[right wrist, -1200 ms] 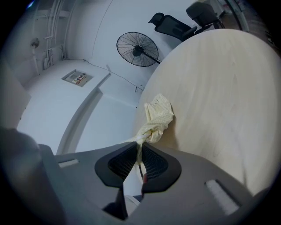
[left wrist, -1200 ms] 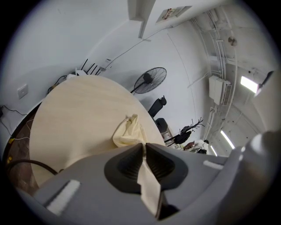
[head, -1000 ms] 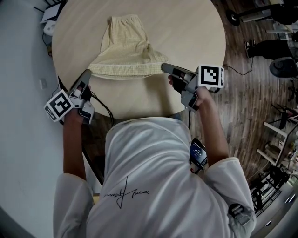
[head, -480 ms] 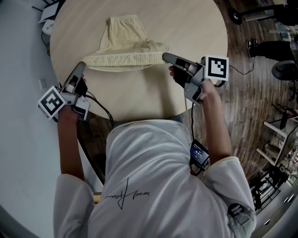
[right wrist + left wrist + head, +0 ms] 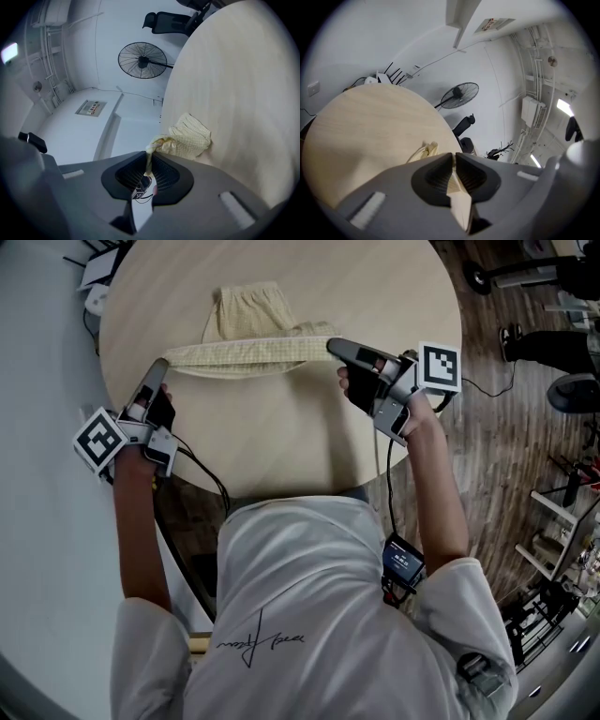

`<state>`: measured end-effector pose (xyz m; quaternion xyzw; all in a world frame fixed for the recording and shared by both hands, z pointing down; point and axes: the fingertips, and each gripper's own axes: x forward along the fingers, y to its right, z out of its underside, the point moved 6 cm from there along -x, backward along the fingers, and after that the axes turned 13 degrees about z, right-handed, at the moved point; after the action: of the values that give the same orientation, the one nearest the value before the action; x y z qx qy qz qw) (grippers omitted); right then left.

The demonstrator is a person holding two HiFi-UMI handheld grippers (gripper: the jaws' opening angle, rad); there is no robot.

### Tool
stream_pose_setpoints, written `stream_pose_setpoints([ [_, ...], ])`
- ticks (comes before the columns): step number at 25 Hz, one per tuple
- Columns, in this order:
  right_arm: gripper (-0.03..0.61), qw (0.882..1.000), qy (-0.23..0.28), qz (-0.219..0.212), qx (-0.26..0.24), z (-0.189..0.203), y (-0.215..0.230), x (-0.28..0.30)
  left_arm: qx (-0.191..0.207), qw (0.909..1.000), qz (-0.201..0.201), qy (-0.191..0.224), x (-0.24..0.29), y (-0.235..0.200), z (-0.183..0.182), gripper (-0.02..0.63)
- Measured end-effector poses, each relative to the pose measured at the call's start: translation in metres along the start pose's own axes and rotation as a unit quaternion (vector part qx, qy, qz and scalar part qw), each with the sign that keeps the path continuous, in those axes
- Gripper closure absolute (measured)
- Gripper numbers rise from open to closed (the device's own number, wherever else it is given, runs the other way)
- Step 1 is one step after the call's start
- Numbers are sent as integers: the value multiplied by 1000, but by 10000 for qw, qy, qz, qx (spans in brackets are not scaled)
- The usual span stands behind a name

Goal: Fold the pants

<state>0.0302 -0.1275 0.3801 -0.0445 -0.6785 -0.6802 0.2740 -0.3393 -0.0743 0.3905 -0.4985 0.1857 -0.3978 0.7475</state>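
Note:
Pale yellow pants (image 5: pixel 248 334) lie on the round wooden table (image 5: pixel 281 427), their near edge lifted and stretched into a taut band between both grippers. My left gripper (image 5: pixel 161 365) is shut on the band's left corner; in the left gripper view the cloth (image 5: pixel 457 197) is pinched between its jaws. My right gripper (image 5: pixel 333 346) is shut on the right corner. In the right gripper view the pants (image 5: pixel 187 138) run bunched into that gripper (image 5: pixel 147 171), with a small label beside the pinched cloth. The far part of the pants rests flat on the table.
A white power strip with cables (image 5: pixel 98 273) sits at the table's far left edge. A standing fan (image 5: pixel 140 60) and office chairs (image 5: pixel 168 21) stand beyond the table. Wooden floor (image 5: pixel 506 456) with chair bases lies to the right.
Both grippers have carried the near edge of the pants up and away from the person, toward the far end. The visible cloth has narrowed from a wide triangle to a thin band.

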Motion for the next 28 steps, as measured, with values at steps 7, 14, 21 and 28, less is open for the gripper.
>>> stream_pose_setpoints([
  [7,541,9978,28,-204,626,-35,24,30,-379,9991,-114,177,33,-35,-14,535],
  [14,541,9930,99,-210,1155,-74,47,68,-940,9946,-180,404,71,-77,-34,535],
  [21,541,9871,160,-124,1590,-75,64,77,-1312,9891,-287,597,77,-86,-27,535],
  [28,541,9796,273,-176,1985,-72,67,78,-1955,9754,-181,1002,77,-85,-20,534],
])
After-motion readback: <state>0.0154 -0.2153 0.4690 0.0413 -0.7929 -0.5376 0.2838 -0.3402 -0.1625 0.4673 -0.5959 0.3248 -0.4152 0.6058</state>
